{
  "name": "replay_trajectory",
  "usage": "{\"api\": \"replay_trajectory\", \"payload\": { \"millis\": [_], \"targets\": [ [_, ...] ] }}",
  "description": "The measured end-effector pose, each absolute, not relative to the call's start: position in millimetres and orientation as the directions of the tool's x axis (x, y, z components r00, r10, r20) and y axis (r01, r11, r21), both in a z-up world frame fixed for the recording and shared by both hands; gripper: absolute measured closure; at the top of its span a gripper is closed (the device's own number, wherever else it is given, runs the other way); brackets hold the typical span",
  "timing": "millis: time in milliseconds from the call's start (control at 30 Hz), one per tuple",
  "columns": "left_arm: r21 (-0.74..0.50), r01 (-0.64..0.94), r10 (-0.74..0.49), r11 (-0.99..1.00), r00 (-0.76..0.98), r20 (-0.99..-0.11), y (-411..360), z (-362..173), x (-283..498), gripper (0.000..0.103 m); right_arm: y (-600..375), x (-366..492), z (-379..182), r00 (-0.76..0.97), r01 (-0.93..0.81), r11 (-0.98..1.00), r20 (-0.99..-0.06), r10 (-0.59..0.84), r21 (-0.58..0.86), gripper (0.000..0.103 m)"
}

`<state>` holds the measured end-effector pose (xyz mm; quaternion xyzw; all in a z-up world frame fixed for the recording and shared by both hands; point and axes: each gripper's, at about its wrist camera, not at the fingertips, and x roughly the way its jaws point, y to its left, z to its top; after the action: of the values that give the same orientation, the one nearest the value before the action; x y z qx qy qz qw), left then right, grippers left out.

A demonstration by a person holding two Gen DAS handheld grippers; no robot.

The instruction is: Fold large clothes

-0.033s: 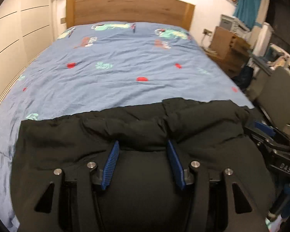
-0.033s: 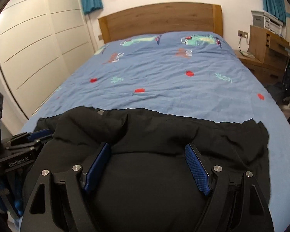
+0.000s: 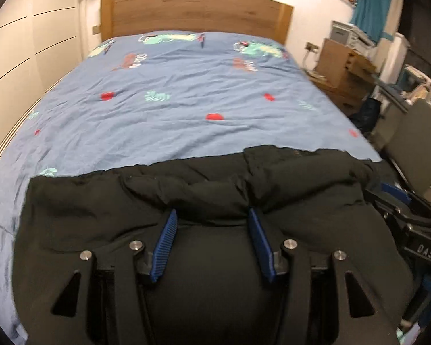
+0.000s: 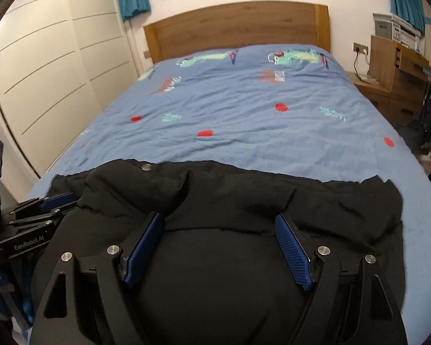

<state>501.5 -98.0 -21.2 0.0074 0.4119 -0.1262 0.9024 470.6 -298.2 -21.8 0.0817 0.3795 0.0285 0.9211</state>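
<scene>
Seemingly, black jacket (image 3: 209, 195) lies beneath both parted claws.

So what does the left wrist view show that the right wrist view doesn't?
Only the left wrist view shows the grey chair back at the bed's right side and the right claw at the picture's right edge. Only the right wrist view shows the silver snap button on the garment and the left claw at its left edge. Both show the black padded jacket lying at the near end of the blue patterned duvet, and the wooden headboard.
</scene>
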Motion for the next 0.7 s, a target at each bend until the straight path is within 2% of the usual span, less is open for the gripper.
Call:
{"api": "replay_trajectory", "payload": {
  "millis": [267,700],
  "targets": [
    [-0.037,0.209,-0.168,0.977,0.658,-0.734,-115,-57,528,0.051,-316,504,-77,0.684,0.068,0.968,-0.718,0.13,0.24,0.02],
    [0.005,0.202,-0.134,0.979,0.671,-0.73,-118,-71,531,0.051,-311,499,-85,0.693,0.081,0.976,-0.716,0.09,0.201,0.02]
  ]
}}
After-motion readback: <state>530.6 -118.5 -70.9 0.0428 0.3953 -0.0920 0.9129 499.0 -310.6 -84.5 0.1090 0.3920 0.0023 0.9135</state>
